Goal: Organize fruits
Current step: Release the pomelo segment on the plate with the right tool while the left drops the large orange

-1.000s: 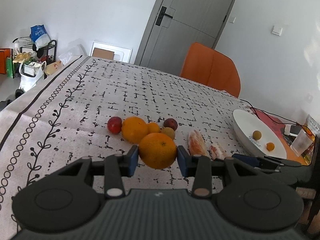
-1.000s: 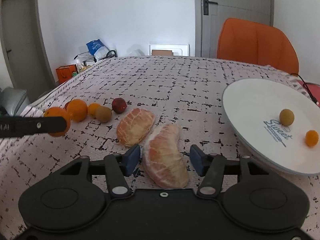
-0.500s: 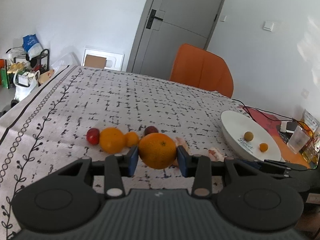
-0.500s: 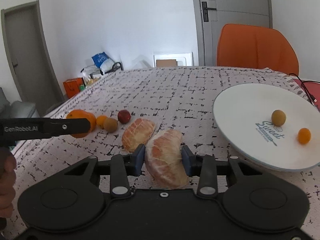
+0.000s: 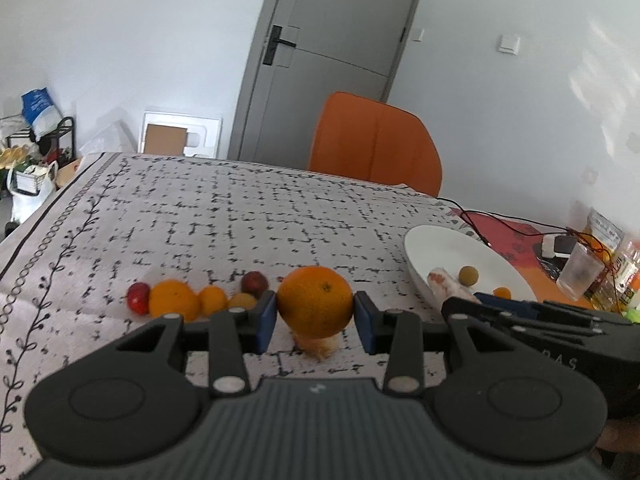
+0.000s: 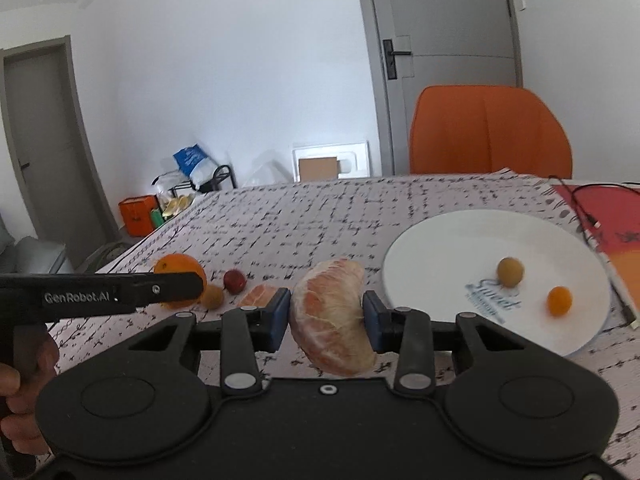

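My left gripper [image 5: 315,316] is shut on a large orange [image 5: 314,301] and holds it above the patterned tablecloth. My right gripper [image 6: 325,314] is shut on a peeled pomelo segment [image 6: 332,316], lifted off the table near the white plate [image 6: 440,248]. The plate holds a small brown fruit [image 6: 510,272] and a small orange fruit [image 6: 559,301]. On the cloth lie a second pomelo segment [image 6: 258,294], another orange [image 5: 173,300], a small tangerine [image 5: 213,300], a brownish fruit [image 5: 242,301] and two red fruits [image 5: 138,298] [image 5: 255,283].
An orange chair [image 5: 376,144] stands at the table's far side. Beyond the plate are a red mat with cables [image 5: 500,224], a plastic cup [image 5: 578,270] and bottles. The left gripper's body [image 6: 100,294] shows at the left in the right wrist view.
Both grippers have risen with their fruit. The right gripper closed on the pomelo segment, lifted it and moved toward the plate. The left gripper carries the orange rightward.
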Demonstrator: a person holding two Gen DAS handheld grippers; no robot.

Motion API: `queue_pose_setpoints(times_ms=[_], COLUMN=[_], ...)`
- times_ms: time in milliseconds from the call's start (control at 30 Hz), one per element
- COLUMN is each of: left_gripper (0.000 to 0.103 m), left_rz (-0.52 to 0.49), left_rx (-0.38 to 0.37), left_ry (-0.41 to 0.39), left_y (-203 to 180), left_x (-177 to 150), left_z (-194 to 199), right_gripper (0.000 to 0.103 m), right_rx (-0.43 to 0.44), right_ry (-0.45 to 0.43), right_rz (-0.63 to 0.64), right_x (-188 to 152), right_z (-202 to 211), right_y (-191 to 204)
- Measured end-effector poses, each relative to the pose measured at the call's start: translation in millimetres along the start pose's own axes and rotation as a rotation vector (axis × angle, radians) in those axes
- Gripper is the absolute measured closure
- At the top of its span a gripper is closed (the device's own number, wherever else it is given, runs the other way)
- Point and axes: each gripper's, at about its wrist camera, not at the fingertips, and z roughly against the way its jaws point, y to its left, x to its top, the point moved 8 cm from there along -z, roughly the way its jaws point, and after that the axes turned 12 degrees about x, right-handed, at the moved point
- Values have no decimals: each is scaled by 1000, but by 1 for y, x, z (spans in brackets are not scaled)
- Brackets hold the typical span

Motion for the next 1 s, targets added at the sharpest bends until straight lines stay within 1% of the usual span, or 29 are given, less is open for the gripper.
queue_pose_setpoints(times_ms=[467, 667, 1000], left_gripper=[63, 63, 63], left_rz=[-77, -101, -148], left_rx=[-70, -87, -125], left_ry=[-27, -20, -8], left_y=[-53, -73, -111], left_x=[14, 13, 10], left_z=[-10, -18, -32], right_gripper=[66, 66, 66], right_rx=[-99, -120, -174], right_ry=[-45, -70, -82], right_rz=[-50, -110, -152], right_x=[1, -3, -9], right_z=[25, 36, 43], right_y=[-45, -71, -103])
